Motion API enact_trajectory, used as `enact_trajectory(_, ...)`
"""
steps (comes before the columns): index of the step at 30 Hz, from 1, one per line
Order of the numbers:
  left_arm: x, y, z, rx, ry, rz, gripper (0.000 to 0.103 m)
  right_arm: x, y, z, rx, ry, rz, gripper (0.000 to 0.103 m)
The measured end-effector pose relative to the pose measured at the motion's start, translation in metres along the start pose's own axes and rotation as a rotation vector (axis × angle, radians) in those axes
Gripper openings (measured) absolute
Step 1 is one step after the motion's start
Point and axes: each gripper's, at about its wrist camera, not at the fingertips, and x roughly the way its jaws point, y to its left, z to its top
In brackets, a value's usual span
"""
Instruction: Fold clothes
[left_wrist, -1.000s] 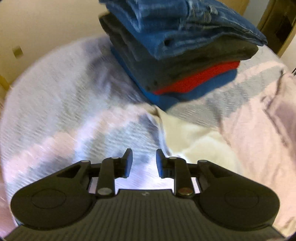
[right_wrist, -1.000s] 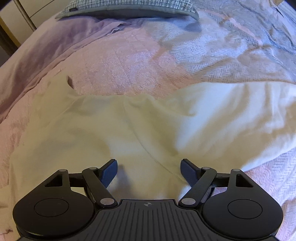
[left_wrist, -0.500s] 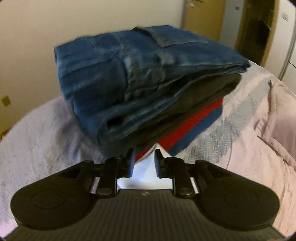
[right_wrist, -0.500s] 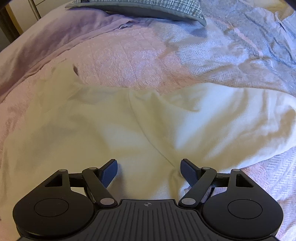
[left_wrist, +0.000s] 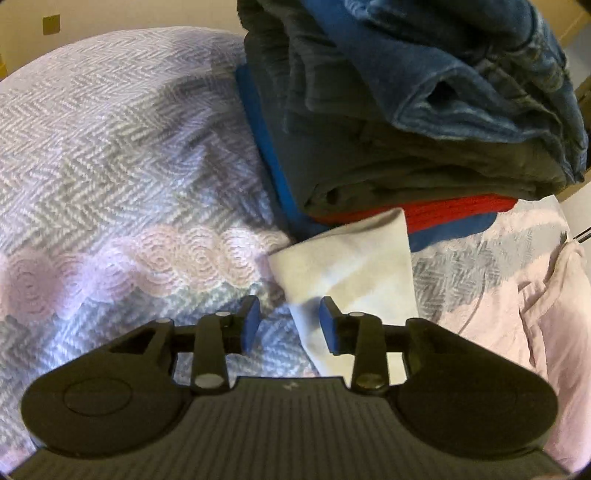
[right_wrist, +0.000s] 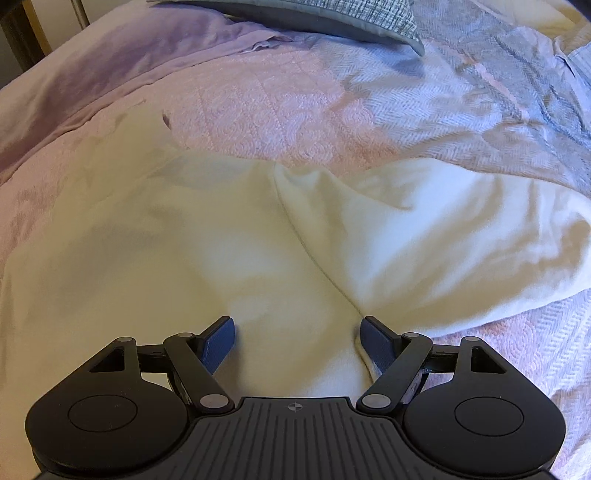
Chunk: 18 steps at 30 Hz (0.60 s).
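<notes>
I'm lining up the left tool (left_wrist: 289, 325) – jaws opening, unclamped – over the white garment (right_wrist: 236, 236) sleeve end beside the folded stack (left_wrist: 406, 122) on the bed (left_wrist: 110, 147); the right tool (right_wrist: 297, 338) is hovering wide open – next I'm needing a pinch on that edge

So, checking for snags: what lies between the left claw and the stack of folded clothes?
In the left wrist view, only the white garment's sleeve end lies between the left claw and the stack.

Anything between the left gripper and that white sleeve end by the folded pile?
Nothing visible. The left gripper, jaws opening, hangs right over the white sleeve, whose edge already lies between the fingers. The folded pile sits beyond the sleeve's tip, not in the path.
</notes>
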Motion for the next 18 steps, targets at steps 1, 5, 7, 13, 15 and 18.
enact_trajectory(1, -0.002, 0.0, 0.001, 0.011, -0.008, 0.002, 0.019, -0.001, 0.001, 0.0, 0.0, 0.001, -0.002, 0.078)
enact_trajectory(5, -0.026, -0.006, 0.005, 0.125, -0.128, -0.024, 0.0, -0.004, 0.001, -0.002, -0.007, 0.003, 0.002, 0.078)
enact_trajectory(7, -0.047, -0.008, 0.006, 0.207, -0.233, -0.039, 0.0, -0.006, -0.001, -0.002, -0.005, 0.002, 0.011, 0.078)
enact_trajectory(13, -0.034, 0.021, -0.007, 0.366, -0.298, 0.2, 0.0, -0.012, -0.01, -0.008, 0.015, -0.016, 0.048, 0.078)
enact_trajectory(15, -0.029, 0.044, -0.002, 0.282, -0.215, 0.291, 0.0, -0.016, -0.013, -0.01, 0.015, -0.024, 0.062, 0.078)
enact_trajectory(18, -0.053, 0.05, -0.008, 0.217, -0.173, 0.196, 0.0, -0.029, -0.023, -0.015, 0.02, -0.054, 0.099, 0.078)
